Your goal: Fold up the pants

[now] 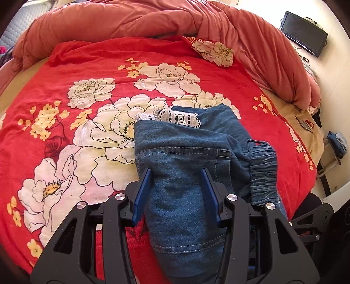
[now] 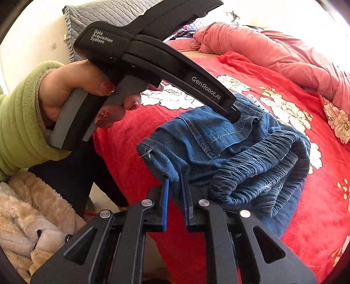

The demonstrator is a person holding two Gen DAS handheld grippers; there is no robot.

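Already the pants (image 1: 186,157) lie bunched on the red floral bedspread (image 1: 65,87), lace-trimmed cuffs (image 1: 172,116) doubled up toward the far side. The right gripper (image 2: 175,185) pinches a denim edge near the elastic waistband (image 2: 262,166), jaws nearly together. The left gripper (image 1: 176,174) hangs over the denim with jaws spread (gripping nothing, it seems). A mid-fold step, I judge; next the pinched edge needs carrying across and laying flat.

The pants (image 1: 186,153) lie on the bedsheet (image 1: 76,76), with the quilt (image 1: 131,19) bunched behind them.
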